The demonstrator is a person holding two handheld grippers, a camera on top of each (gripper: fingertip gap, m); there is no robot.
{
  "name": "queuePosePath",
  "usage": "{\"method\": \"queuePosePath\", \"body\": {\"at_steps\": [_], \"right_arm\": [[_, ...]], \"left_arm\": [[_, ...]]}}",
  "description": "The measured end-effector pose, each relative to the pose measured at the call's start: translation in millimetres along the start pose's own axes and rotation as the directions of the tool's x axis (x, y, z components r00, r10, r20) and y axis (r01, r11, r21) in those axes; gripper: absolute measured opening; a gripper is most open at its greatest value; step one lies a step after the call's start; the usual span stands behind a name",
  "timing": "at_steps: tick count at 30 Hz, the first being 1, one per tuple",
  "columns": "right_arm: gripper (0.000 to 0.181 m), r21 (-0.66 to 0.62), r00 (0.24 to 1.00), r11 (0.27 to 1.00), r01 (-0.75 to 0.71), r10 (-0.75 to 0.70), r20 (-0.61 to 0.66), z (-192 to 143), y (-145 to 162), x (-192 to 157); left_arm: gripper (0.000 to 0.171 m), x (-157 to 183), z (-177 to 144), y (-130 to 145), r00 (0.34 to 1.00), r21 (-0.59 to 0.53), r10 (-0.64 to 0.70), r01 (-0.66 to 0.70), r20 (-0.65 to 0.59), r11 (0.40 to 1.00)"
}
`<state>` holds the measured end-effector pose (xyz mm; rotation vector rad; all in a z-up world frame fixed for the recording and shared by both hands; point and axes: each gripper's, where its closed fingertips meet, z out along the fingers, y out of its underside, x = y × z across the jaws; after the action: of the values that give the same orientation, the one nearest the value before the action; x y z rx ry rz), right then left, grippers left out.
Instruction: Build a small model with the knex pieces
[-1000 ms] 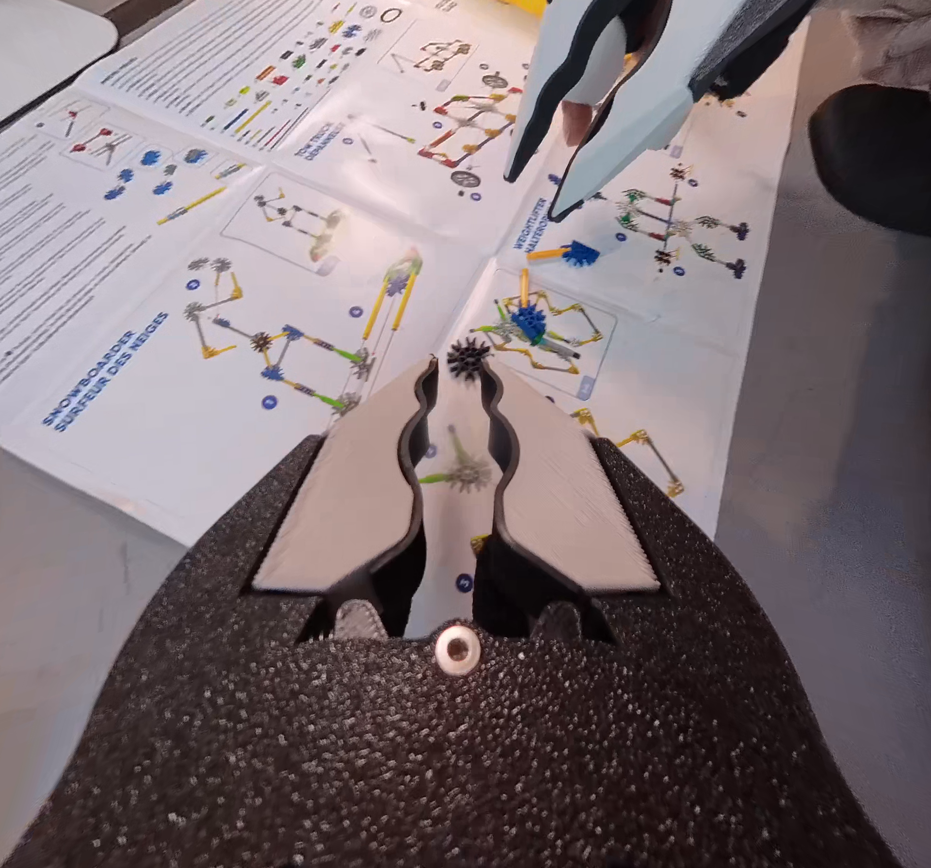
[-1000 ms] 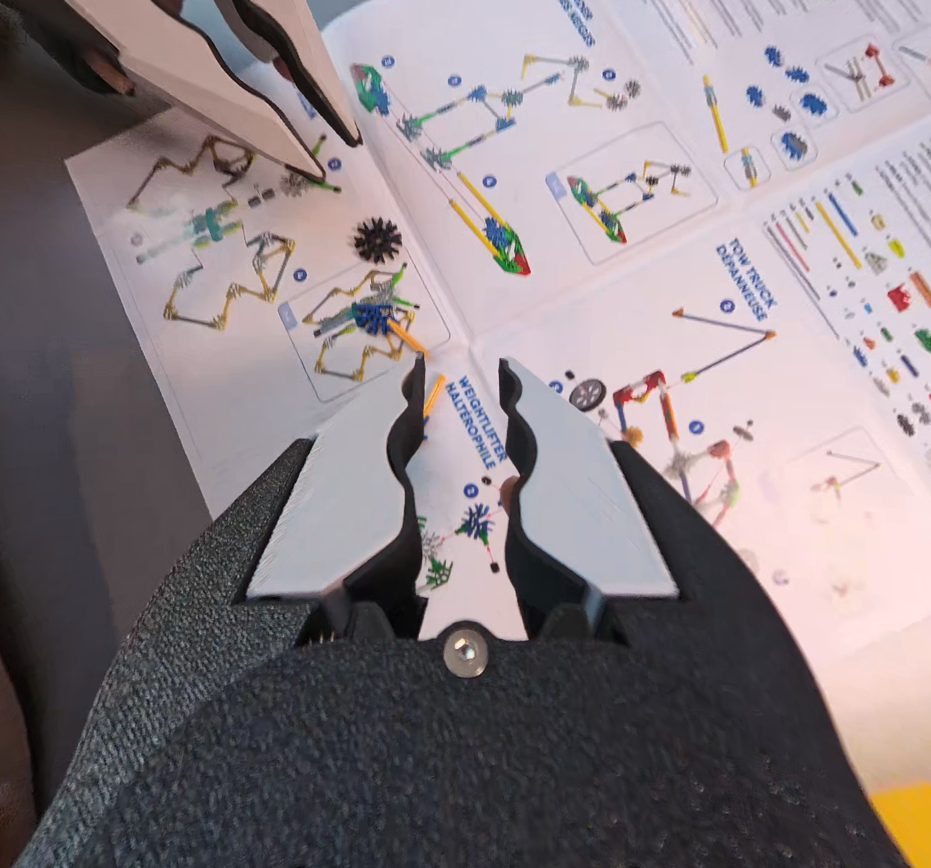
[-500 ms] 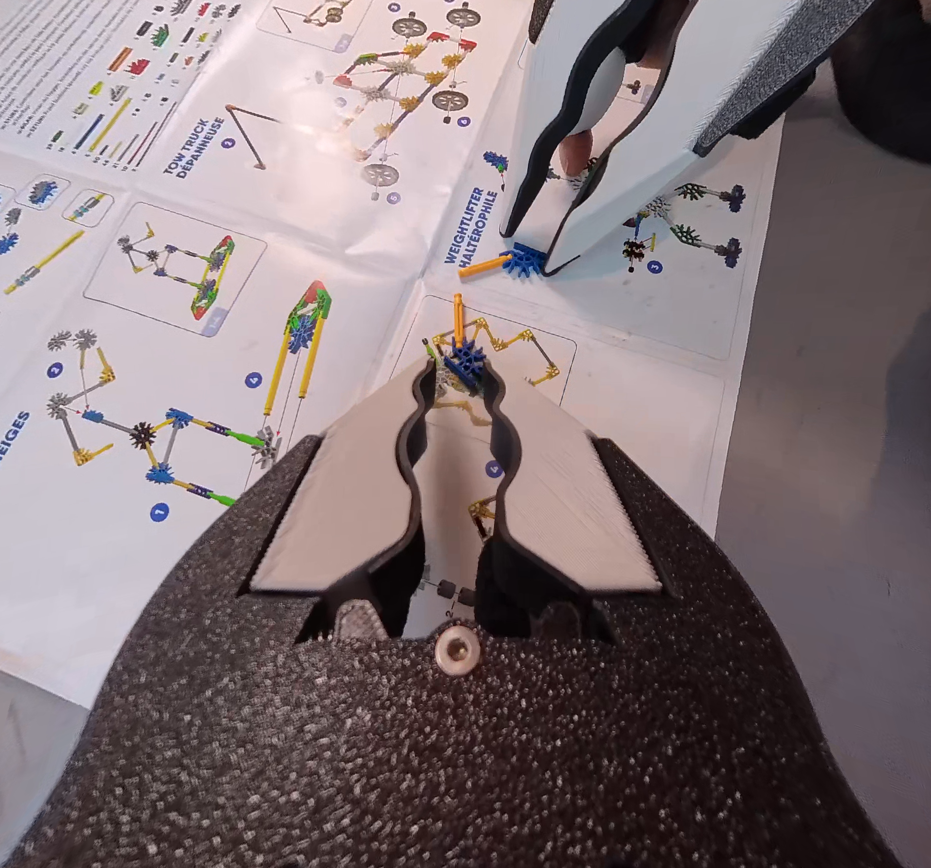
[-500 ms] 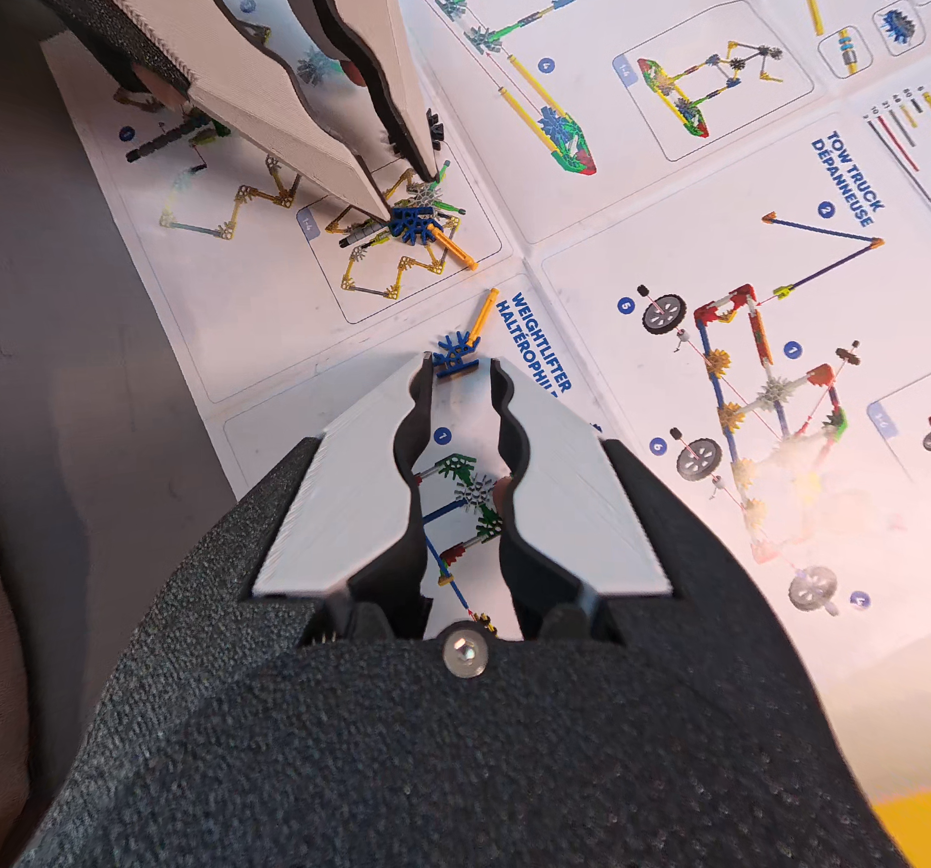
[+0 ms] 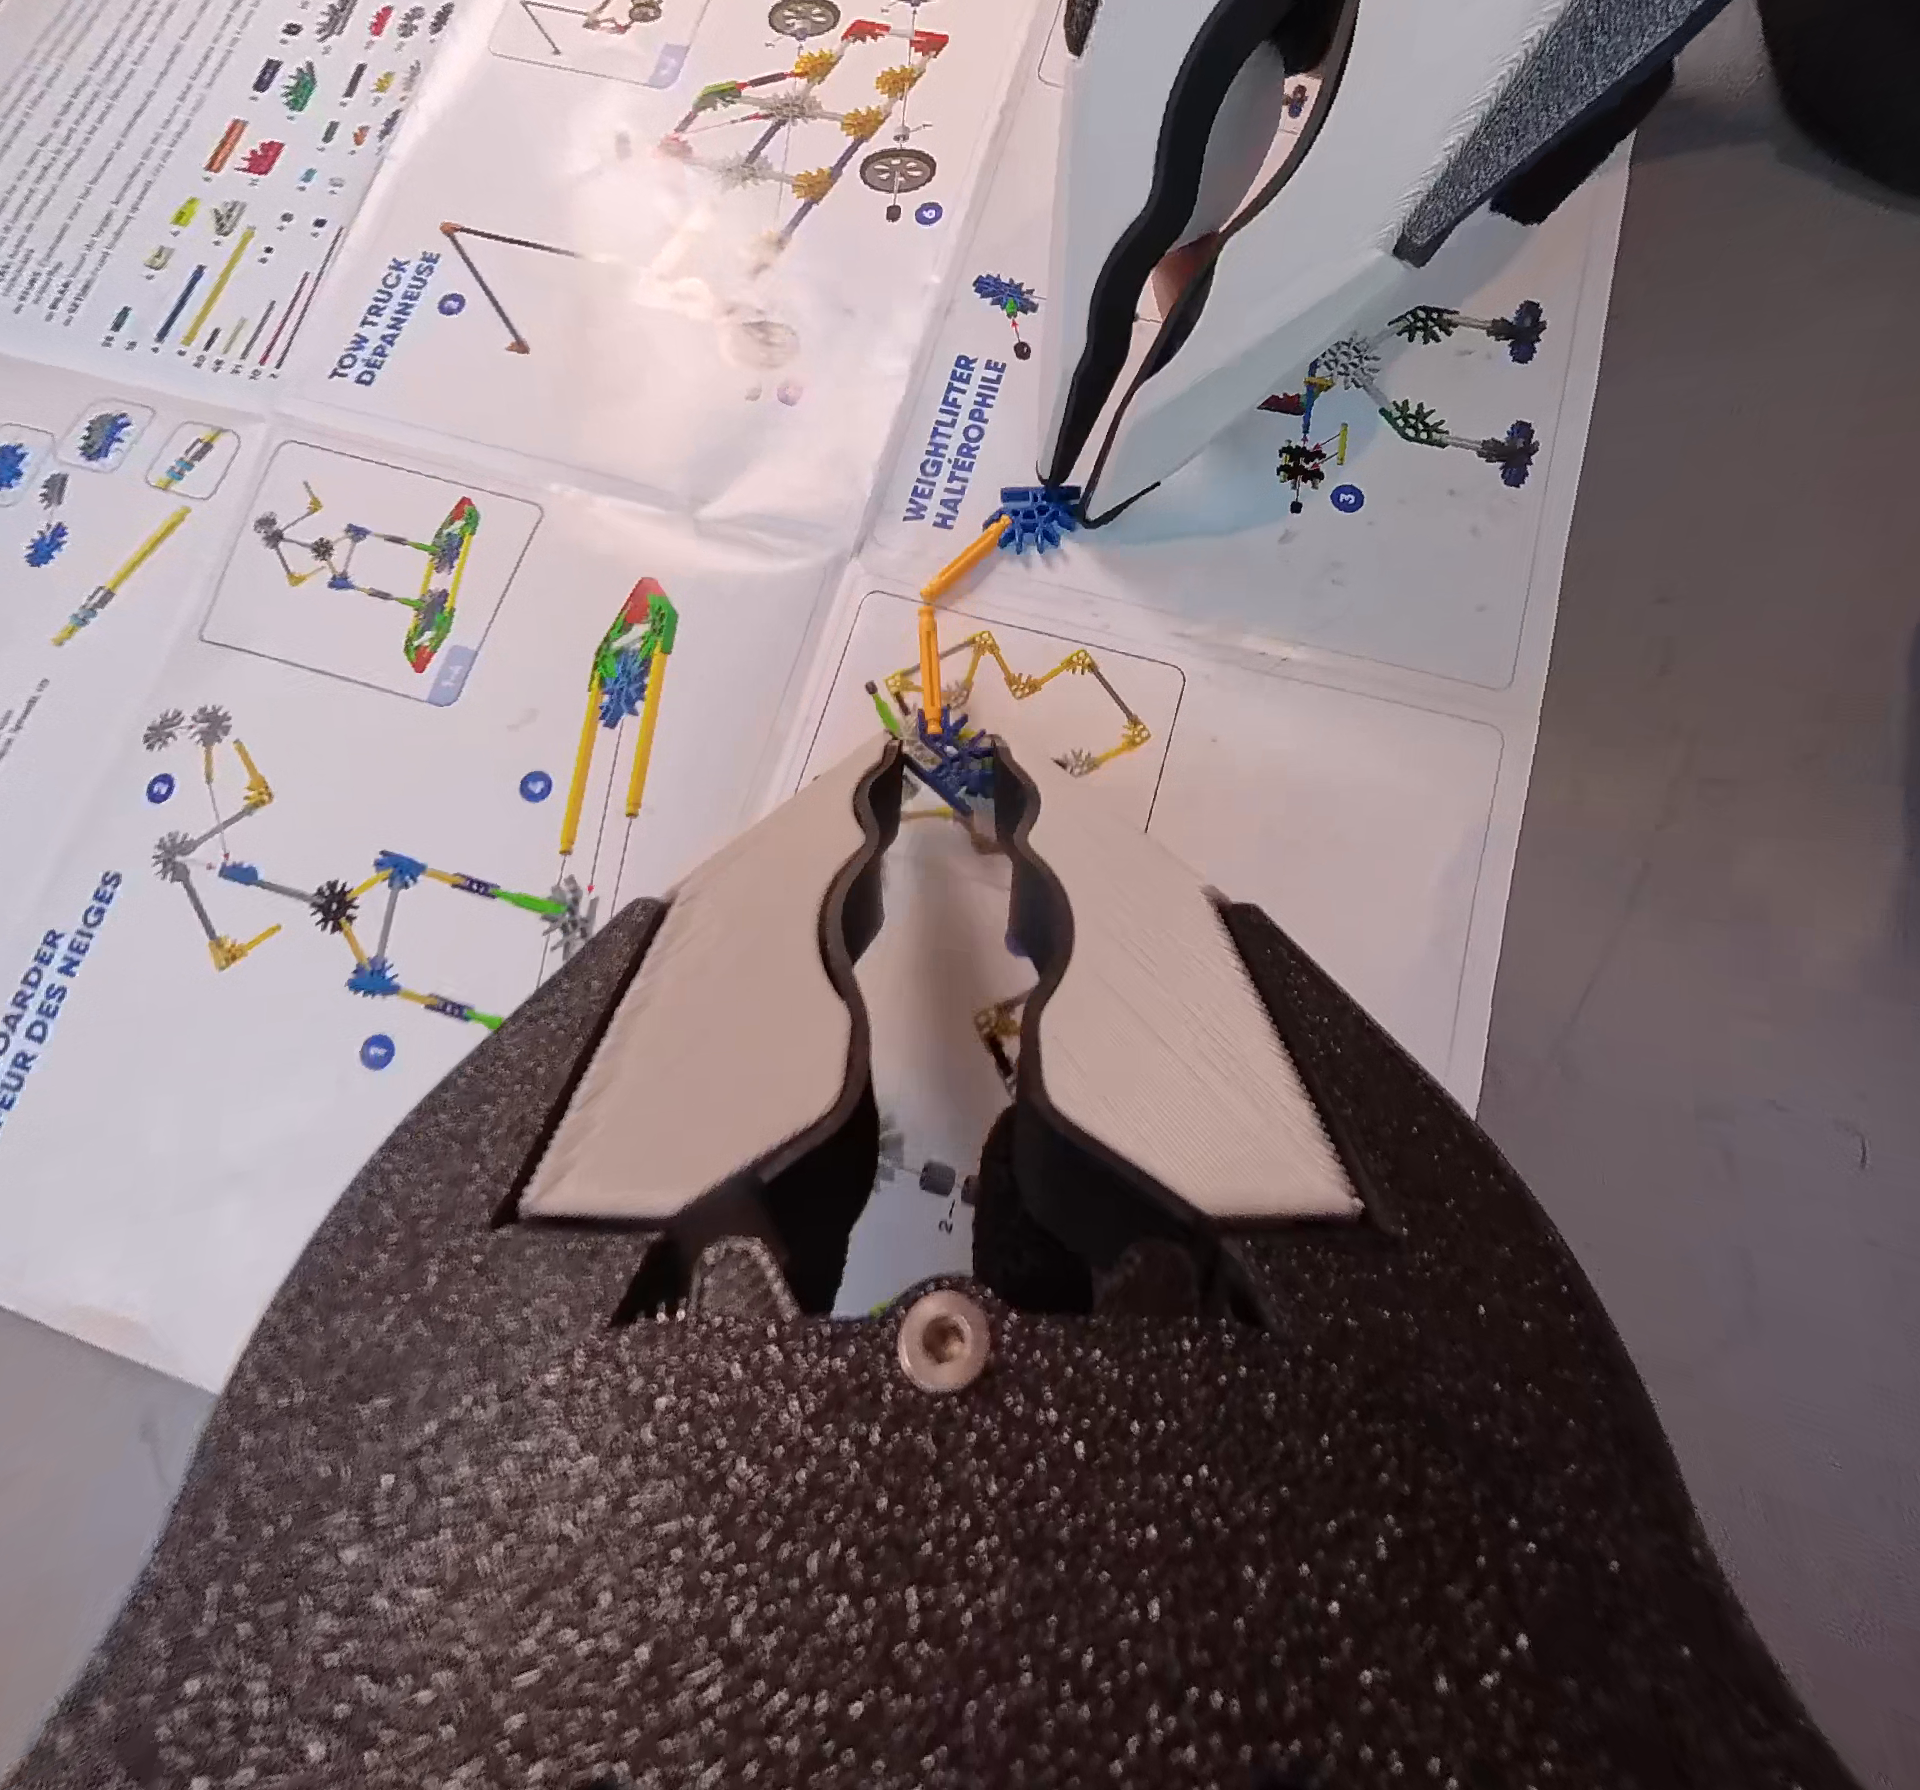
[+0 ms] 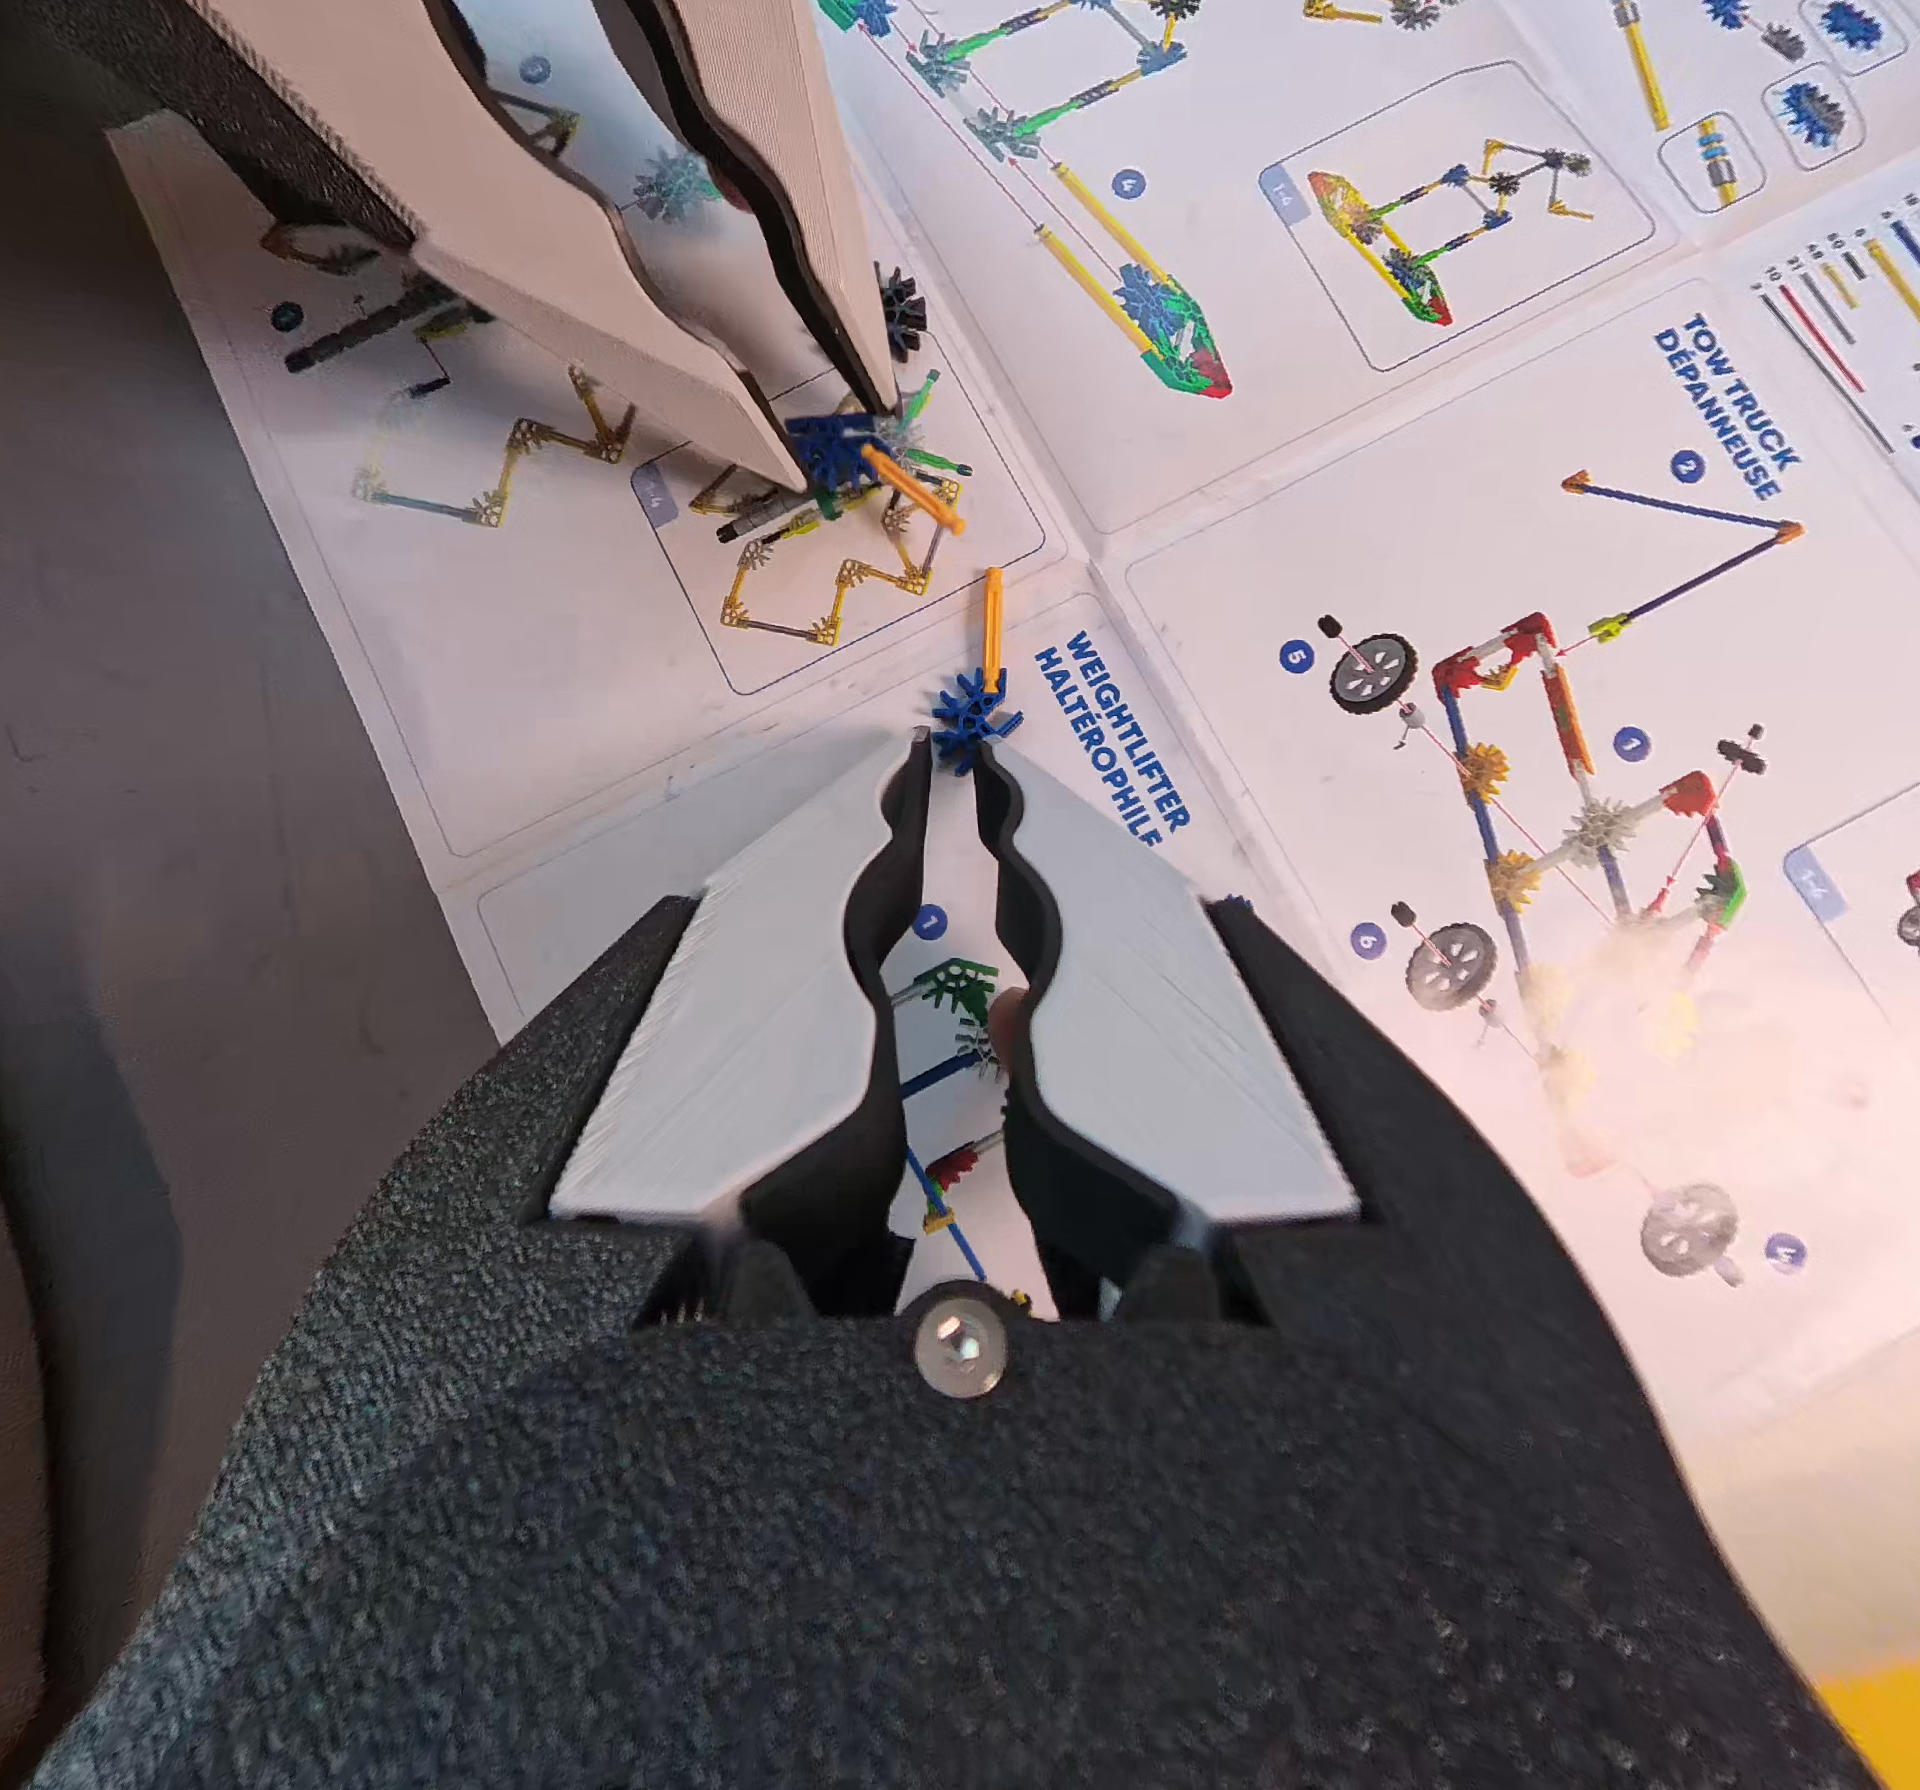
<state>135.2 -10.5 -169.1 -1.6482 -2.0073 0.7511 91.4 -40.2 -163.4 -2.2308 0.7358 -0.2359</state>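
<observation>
Two small toy pieces lie on a large printed instruction sheet (image 5: 665,410), each a blue toothed connector with an orange rod. My left gripper (image 5: 945,758) is slightly open, its tips down on either side of one blue connector (image 5: 956,774), whose orange rod (image 5: 930,665) points away. The right wrist view shows this from the far side (image 6: 831,447). My right gripper (image 6: 951,748) has its tips pinched on the near edge of the other blue connector (image 6: 966,712), with its orange rod (image 6: 992,623) pointing ahead. That connector also shows in the left wrist view (image 5: 1034,519).
A loose black toothed connector (image 6: 899,306) lies on the sheet beside the left gripper's fingers. The sheet rests on a grey tabletop (image 5: 1714,909), and its edge runs along the right of the left wrist view. A yellow surface (image 6: 1870,1719) shows at one corner. About 6 centimetres separates my left fingertips from my right.
Both grippers have come down to the sheet and moved closer together. The right gripper's jaws have narrowed onto its blue connector. The left gripper moved past the black connector to the other blue piece.
</observation>
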Motion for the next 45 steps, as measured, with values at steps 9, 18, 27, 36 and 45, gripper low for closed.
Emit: {"method": "queuePosePath", "body": {"at_steps": [9, 18, 27, 36, 45], "right_arm": [[0.01, 0.018, 1.0, 1.0, 0.025, -0.025, 0.015, 0, -12, -9], [0.022, -0.052, 0.999, 0.997, 0.047, -0.047, 0.011, 8, -4, 3], [0.016, 0.018, 0.998, 1.0, -0.001, 0.0, 0.07, 7, -19, -8], [0.016, 0.075, 0.991, 0.992, -0.105, 0.099, 0.086, 26, -44, -27], [0.015, 0.015, 0.994, 0.996, -0.093, 0.093, 0.056, 37, -44, -29]], "left_arm": [[0.016, -25, -54, 39, 0.986, 0.016, -0.155, 0.154, 0.057, 0.988], [0.018, -30, -47, 60, 0.986, -0.054, -0.147, 0.152, 0.078, 0.987], [0.019, -37, -57, 45, 0.973, 0.073, -0.224, 0.219, 0.061, 0.973], [0.02, -31, -43, 33, 0.982, 0.106, -0.183, 0.176, 0.055, 0.979], [0.02, -31, -32, 28, 0.99, 0.075, -0.104, 0.097, 0.092, 0.992]]}}
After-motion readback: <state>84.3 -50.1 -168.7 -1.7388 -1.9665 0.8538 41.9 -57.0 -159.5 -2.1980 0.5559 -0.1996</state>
